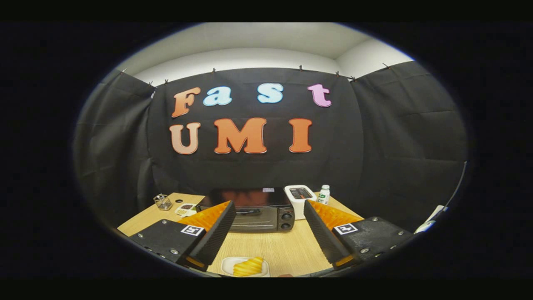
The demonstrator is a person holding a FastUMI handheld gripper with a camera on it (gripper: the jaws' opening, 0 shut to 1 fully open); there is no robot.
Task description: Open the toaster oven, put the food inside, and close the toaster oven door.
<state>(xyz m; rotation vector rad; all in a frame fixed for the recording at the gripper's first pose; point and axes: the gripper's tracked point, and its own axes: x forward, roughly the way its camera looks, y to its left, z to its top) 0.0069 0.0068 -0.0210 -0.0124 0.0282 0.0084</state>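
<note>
The black, box-shaped toaster oven [254, 210] with a dark glass door sits on the light wooden tabletop [275, 250], beyond the fingers and roughly centred between them. Its door appears closed and upright; a dark bar handle [248, 211] runs across the upper part of the door, and two round knobs [286, 221] stand one above the other at its right side. Judgement: the body is rigid metal and heavy enough to stay put, but the door is hinged and its glass is smooth, so the handle bar is the only sound place to take hold, and the pull should follow the hinge arc rather than drag the whole appliance.

The food, a ridged yellow pastry-like piece [248, 266], lies on a small white plate [228, 265] between the fingers, at their near end. Judgement: it looks soft and crushable; a light squeeze across its narrower sides is advisable. Whether it is real or a replica I cannot tell.

The gripper [266, 212] is spread wide, fingers well apart and holding nothing, with neither touching the oven or the plate.

Further out, just right of the oven stands a white box-shaped appliance [300, 200], then a small white bottle [324, 194]. To the left beyond the left finger lie a small printed packet [185, 208] and a clear glass holder [163, 201].
</note>
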